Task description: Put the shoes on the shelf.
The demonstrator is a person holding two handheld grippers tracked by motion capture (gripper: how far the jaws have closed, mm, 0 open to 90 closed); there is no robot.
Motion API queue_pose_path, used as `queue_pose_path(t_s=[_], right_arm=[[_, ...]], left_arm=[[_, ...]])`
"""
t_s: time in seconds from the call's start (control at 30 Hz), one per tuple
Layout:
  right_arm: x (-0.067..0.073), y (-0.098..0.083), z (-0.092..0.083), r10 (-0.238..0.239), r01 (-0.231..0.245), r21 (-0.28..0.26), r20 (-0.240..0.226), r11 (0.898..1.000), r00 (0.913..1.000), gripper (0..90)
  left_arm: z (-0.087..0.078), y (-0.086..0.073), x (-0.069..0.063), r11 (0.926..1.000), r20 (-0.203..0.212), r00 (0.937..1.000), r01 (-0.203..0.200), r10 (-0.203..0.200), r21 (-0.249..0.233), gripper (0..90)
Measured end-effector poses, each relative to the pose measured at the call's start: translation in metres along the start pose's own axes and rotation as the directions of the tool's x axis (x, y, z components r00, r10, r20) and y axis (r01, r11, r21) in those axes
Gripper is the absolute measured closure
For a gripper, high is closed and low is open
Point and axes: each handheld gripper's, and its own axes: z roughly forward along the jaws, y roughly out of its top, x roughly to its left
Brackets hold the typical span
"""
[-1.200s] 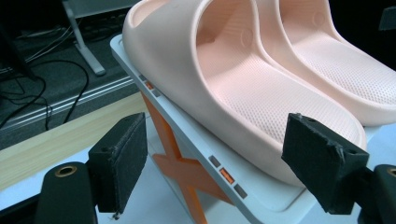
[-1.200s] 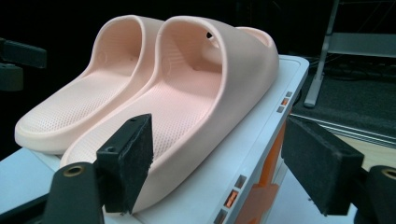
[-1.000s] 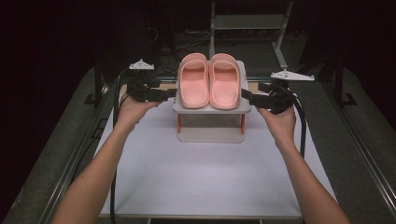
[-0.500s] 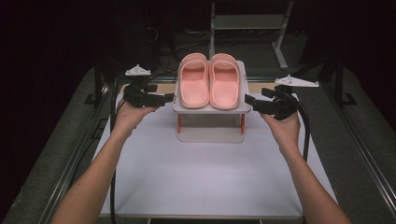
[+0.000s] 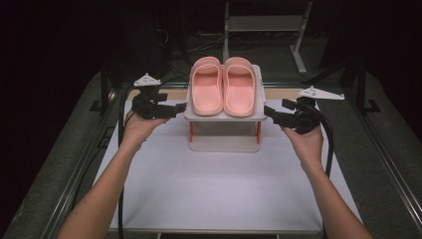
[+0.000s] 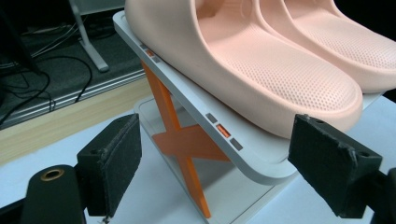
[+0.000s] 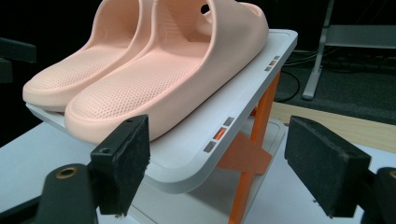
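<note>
Slippers (image 5: pixel 228 85) sitting mid-frame on rack (image 5: pixel 224 117) | left gripper (image 5: pixel 180 110) hovering wide beside it | right gripper (image 5: pixel 269 113) hovering wide opposite

Since a second ago both tongs have drawn outward from the small rack (image 5: pixel 224 119) that carries the pink slippers (image 5: pixel 223 84). The left tongs (image 5: pixel 180 108), which then sat right against the rack's left edge, now hang just beside it with their jaws wide and nothing between them. The right tongs (image 5: pixel 268 113) have likewise slid away from the rack's right edge and a little lower in the high view, and their jaws too stand open and empty.
</note>
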Motion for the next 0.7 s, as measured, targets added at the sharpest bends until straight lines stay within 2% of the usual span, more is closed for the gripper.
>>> queue_pose_path(t_s=[0.7], right_arm=[[-0.002, -0.020, -0.011, 0.005, -0.005, 0.001, 0.003, 1.000, 1.0000, 21.2]], left_arm=[[-0.005, -0.019, -0.001, 0.9999, 0.011, 0.9998, 0.016, -0.016, -0.007, 15.1]])
